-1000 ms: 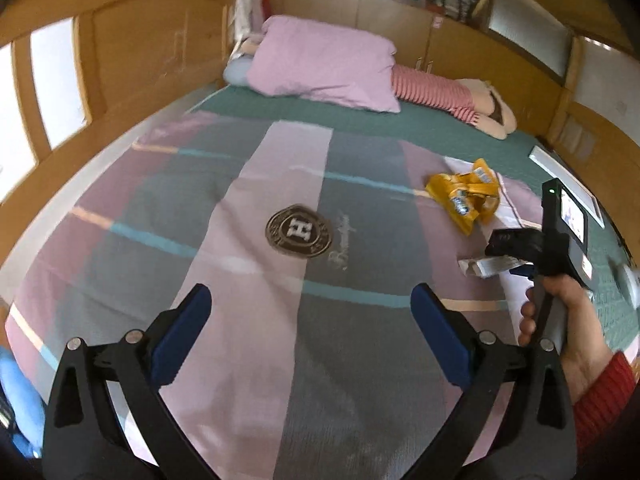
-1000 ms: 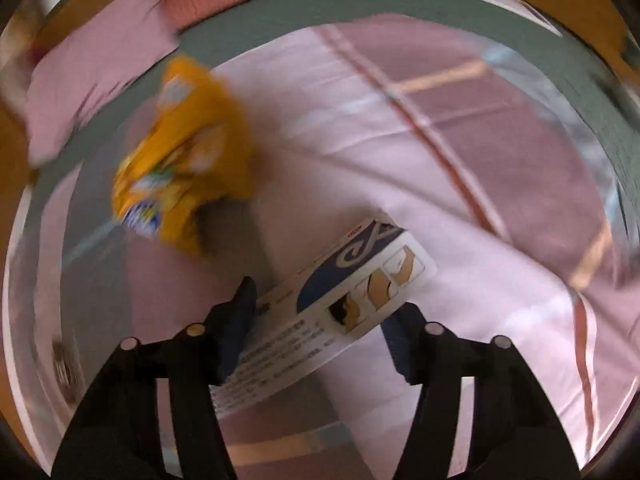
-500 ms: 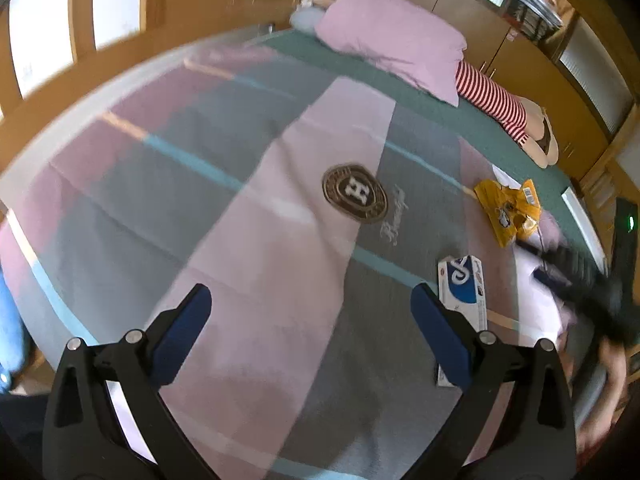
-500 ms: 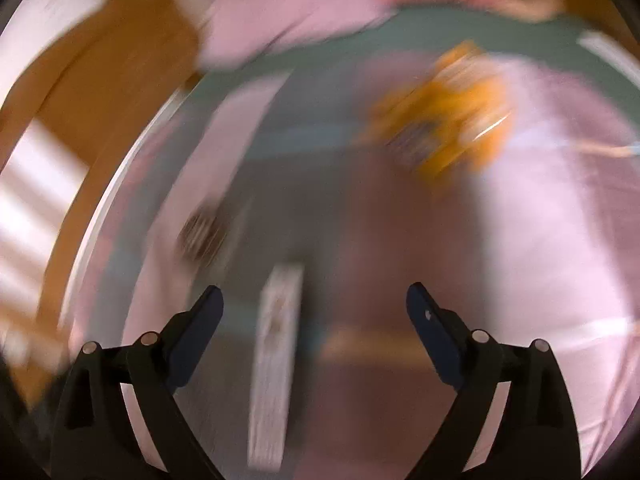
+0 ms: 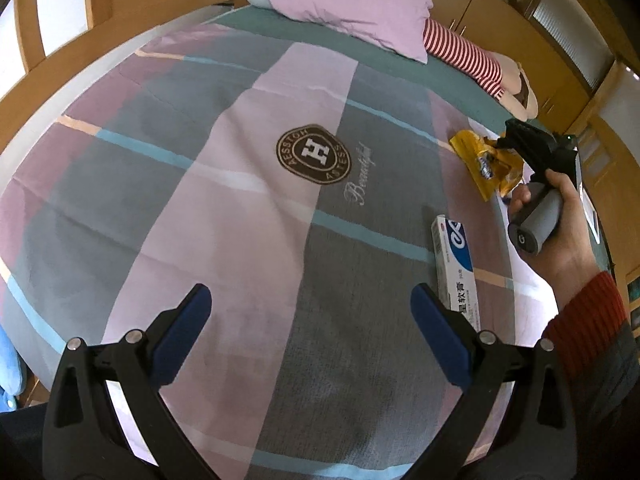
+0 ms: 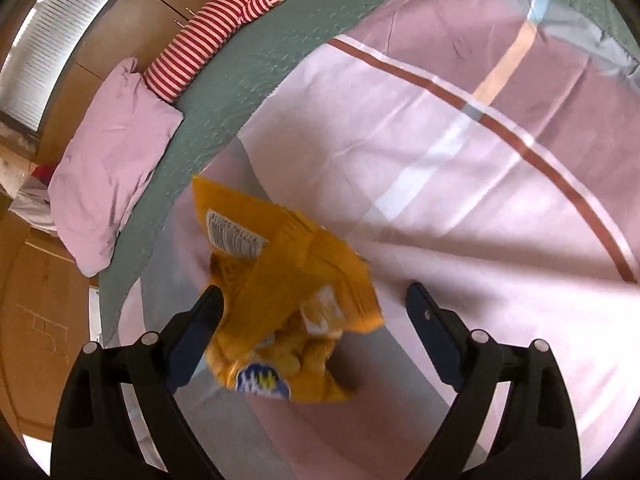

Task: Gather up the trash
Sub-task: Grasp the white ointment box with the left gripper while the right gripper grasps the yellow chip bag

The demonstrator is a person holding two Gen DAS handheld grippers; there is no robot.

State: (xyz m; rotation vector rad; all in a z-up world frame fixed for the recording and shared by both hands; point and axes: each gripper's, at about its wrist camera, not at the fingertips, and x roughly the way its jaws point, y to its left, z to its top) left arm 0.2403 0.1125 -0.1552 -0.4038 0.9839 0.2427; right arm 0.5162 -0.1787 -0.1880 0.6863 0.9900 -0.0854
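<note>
Sitting crumpled on the bed, low and centre in the right wrist view, the yellow snack bag is between the fingers of the right tool. That tool is closing, but only the left pad looks near the bag; nothing is pinched yet. A white and blue box lies at the right of the left wrist view, just beside the wide open, empty left tool. My worry: the bag is puffy and slick, so the pads could catch just 1 loose flap and it slides out on the lift.
</note>
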